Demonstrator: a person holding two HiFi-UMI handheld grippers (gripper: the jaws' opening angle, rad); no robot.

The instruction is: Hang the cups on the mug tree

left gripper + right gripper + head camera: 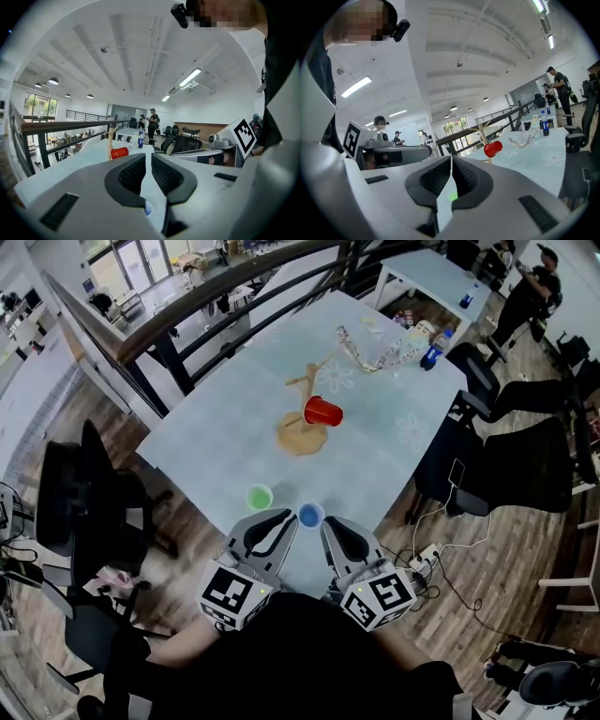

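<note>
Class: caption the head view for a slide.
Left gripper and right gripper, both shut, near a green plastic cup and blue plastic cup; red plastic cup hangs on wooden mug tree.

**Materials and Finishes at the Table**

Mug tree [300,439]: pale bare wood, matt. Red cup [322,412]: smooth and glossy, probably plastic. Table [206,456]: smooth pale-blue top with a slight sheen. Floor [525,549]: wood planks. Left gripper [148,157] and right gripper [451,161]: smooth matt grey shells with ribbed black pads [132,174].
</note>
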